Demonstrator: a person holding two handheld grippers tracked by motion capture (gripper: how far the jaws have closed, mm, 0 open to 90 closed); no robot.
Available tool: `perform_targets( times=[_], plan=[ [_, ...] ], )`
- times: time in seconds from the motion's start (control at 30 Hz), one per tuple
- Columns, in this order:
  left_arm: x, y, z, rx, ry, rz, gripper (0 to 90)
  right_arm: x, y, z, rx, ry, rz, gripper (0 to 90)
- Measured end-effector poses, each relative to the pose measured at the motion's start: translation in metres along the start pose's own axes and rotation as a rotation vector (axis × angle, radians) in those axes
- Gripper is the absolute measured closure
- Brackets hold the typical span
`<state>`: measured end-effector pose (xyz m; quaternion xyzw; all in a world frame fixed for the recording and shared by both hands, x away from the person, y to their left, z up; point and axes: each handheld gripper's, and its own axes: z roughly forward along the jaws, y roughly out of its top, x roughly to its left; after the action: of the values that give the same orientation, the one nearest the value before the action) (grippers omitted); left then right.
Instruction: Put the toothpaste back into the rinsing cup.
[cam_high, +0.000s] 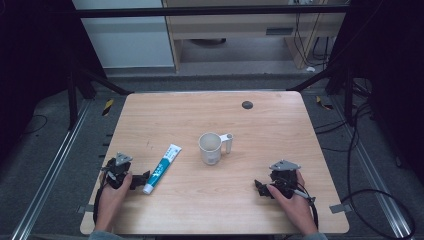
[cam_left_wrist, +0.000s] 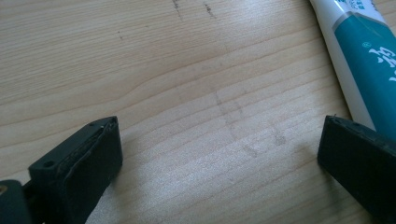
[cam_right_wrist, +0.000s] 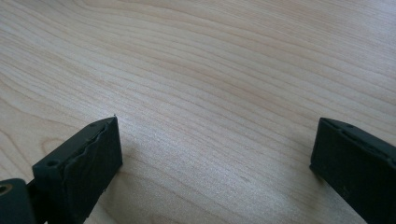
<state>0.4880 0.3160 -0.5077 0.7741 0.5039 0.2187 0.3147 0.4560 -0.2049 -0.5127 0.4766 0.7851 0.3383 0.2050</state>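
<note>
From the high view, the left gripper rests on the wooden table, just beside the cap end of a white and teal toothpaste tube. A white cup stands near the middle. The right gripper rests well apart.

In the left gripper view, the jaws stand wide apart and hold nothing; the toothpaste tube lies by one jaw.

In the right gripper view, the jaws are wide open over bare wood.
</note>
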Motion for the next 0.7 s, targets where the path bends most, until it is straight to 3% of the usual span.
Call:
perform_targets(
  times=[0.23, 0.4, 0.7],
  plan=[
    [0.003, -0.002, -0.004, -0.018, -0.002, -0.009, 3.4, 0.0, 0.0, 0.0, 0.0, 0.0, 0.001, 2.2],
    [0.009, -0.001, -0.018, -0.102, 0.034, -0.035, 2.4, 0.0, 0.0, 0.0, 0.0, 0.0, 0.001, 2.1],
    [0.011, 0.002, -0.038, -0.129, 0.049, -0.013, 4.0, 0.0, 0.0, 0.0, 0.0, 0.0, 0.001, 2.1]
  ],
)
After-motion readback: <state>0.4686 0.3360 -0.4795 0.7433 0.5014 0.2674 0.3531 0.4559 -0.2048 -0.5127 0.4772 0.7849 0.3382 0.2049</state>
